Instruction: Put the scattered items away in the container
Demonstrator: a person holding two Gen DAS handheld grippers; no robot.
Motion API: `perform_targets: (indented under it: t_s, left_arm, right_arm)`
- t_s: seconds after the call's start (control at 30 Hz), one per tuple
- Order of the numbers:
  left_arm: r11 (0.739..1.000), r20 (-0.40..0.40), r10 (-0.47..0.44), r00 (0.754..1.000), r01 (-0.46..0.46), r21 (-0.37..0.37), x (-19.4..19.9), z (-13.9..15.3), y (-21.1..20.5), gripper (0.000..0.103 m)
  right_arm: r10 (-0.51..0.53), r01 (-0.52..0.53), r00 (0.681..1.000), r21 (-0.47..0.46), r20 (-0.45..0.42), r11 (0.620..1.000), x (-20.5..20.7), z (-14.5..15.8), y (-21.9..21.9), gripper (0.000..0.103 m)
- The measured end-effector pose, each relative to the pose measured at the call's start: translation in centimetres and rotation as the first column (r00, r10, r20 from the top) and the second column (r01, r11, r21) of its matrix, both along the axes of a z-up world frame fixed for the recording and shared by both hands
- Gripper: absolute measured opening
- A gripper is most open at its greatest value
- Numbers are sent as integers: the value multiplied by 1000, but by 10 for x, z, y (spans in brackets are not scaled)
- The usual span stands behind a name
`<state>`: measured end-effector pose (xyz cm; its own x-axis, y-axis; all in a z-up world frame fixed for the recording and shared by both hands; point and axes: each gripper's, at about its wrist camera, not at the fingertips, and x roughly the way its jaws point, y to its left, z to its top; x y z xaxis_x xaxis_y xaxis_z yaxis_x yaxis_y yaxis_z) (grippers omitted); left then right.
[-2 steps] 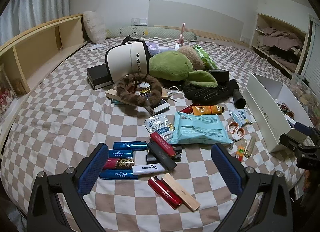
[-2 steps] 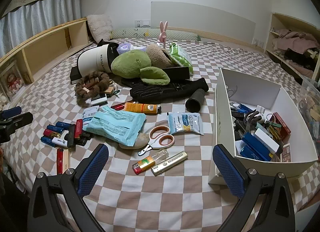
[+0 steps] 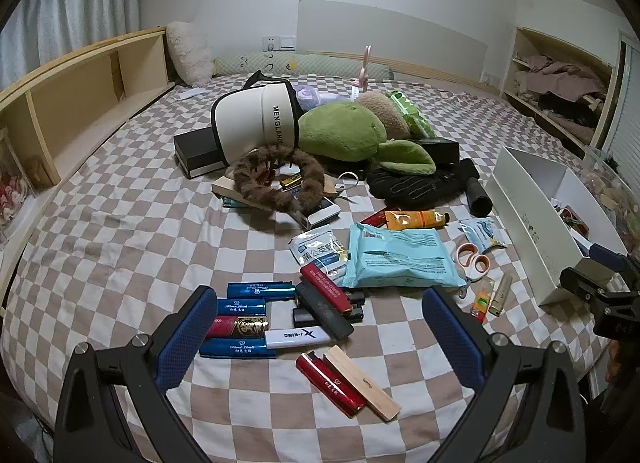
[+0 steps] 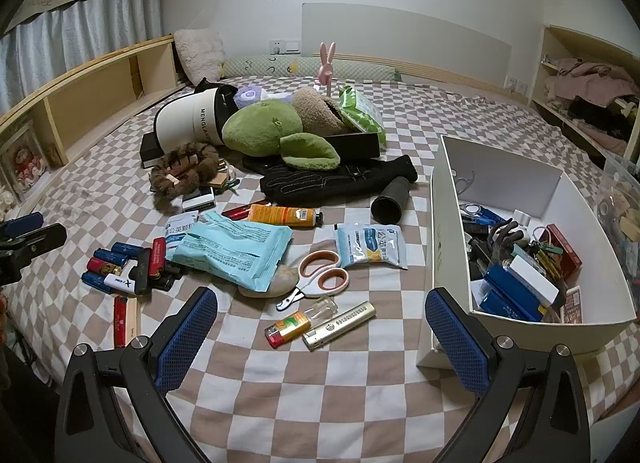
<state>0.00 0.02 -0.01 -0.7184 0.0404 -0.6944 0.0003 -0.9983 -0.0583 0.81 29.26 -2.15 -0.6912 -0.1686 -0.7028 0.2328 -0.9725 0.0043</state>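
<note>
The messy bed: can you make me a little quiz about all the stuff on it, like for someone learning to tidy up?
1. True or false: the white box already has things inside it.
2. Which lies closest to the scissors? A) the white cap B) the light blue packet C) the green plush toy
3. Fill in: both the left gripper and the right gripper are ____, holding nothing.

Key: 1 true; 2 B; 3 open
</note>
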Motion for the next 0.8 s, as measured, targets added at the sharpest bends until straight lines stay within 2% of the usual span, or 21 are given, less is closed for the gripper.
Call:
perform_targets:
  t_s: [0.8]
  left_arm:
    - [1000, 10, 16, 1000, -16, 17, 0, 0, 5, 103]
  right_arm:
    - [-1, 1, 1000, 14, -1, 1000, 2, -3, -1, 103]
